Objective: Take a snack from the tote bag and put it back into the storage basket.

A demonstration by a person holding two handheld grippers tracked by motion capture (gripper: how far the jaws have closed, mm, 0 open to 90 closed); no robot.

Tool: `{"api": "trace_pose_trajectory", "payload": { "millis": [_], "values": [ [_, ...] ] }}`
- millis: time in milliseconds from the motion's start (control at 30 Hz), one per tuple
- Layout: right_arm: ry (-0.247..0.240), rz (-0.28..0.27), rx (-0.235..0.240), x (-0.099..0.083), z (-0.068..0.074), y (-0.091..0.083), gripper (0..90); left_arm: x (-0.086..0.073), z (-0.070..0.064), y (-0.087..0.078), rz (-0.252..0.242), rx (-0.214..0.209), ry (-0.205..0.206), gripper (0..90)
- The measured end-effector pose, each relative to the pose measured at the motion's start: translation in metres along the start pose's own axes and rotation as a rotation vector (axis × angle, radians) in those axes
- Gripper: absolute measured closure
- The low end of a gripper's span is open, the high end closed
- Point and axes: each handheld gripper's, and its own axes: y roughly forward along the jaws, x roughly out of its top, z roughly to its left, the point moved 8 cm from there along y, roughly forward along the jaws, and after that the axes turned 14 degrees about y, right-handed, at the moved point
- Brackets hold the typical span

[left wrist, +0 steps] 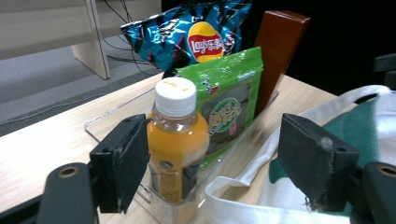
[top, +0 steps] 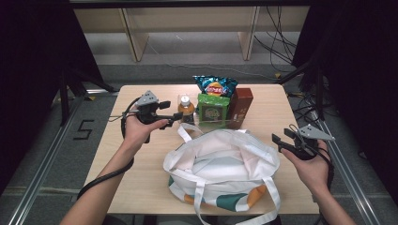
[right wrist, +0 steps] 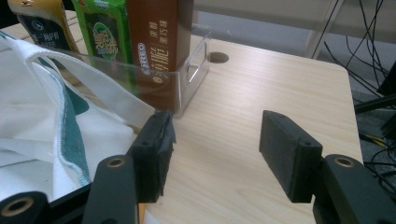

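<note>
Left gripper (top: 174,116), jaws wide apart, sits left of centre in the high view, the upright bottle (top: 186,107) just right of it in the tray (right wrist: 194,70). Right gripper (top: 281,142) waits open, lower right, well off. The left gripper view shows the bottle (left wrist: 176,140) by its left jaw, not yet between them.

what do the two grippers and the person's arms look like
Each hand-held gripper, left and right, is black, with two flat rectangular black jaw pads on arms with round bolt holes. A grey three-cornered plate tops each one. A black cable trails along the left forearm. No sleeves show on the forearms.
</note>
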Motion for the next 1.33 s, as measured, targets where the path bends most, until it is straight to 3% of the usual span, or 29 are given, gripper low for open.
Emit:
{"api": "trace_pose_trajectory", "payload": {
  "millis": [67, 267, 467, 800, 867, 967, 1033, 1133, 1233, 1300, 1333],
  "values": [
    [0.024, 0.018, -0.008, -0.002, 0.001, -0.002, 45.0, 0.0, -0.003, -0.004, -0.004, 0.003, 0.002, 24.3],
    [0.001, 0.022, -0.013, -0.002, -0.002, -0.003, 45.0, -0.003, -0.017, -0.014, -0.016, -0.018, 0.009, 24.0],
    [0.022, 0.037, -0.01, -0.004, 0.0, -0.003, 44.9, -0.007, -0.028, -0.026, -0.023, -0.008, 0.02, 24.0],
    [0.021, 0.039, -0.012, -0.004, 0.0, -0.002, 44.9, -0.021, -0.047, -0.038, -0.012, -0.037, 0.036, 23.2],
    [0.04, 0.037, 0.0, -0.004, 0.004, -0.002, 44.9, -0.024, -0.049, -0.039, -0.015, -0.04, 0.033, 22.8],
    [-0.001, 0.029, -0.008, -0.002, 0.0, -0.002, 44.9, -0.026, -0.049, -0.042, -0.023, -0.033, 0.027, 22.7],
    [0.026, 0.033, -0.009, -0.003, 0.002, -0.002, 45.0, -0.027, -0.048, -0.043, -0.03, -0.023, 0.021, 22.7],
    [-0.018, 0.031, -0.007, -0.002, -0.003, -0.002, 44.9, -0.027, -0.048, -0.045, -0.051, -0.013, 0.015, 22.7],
    [0.013, 0.031, -0.009, -0.003, -0.001, -0.003, 44.9, -0.029, -0.049, -0.044, -0.059, -0.006, 0.01, 22.5],
    [-0.001, 0.021, -0.004, -0.002, -0.003, -0.001, 44.9, -0.029, -0.05, -0.043, -0.065, -0.014, 0.001, 22.2],
    [0.037, 0.03, 0.001, -0.004, 0.0, -0.002, 44.9, -0.029, -0.05, -0.043, -0.07, -0.016, -0.005, 22.1]
  ]
}}
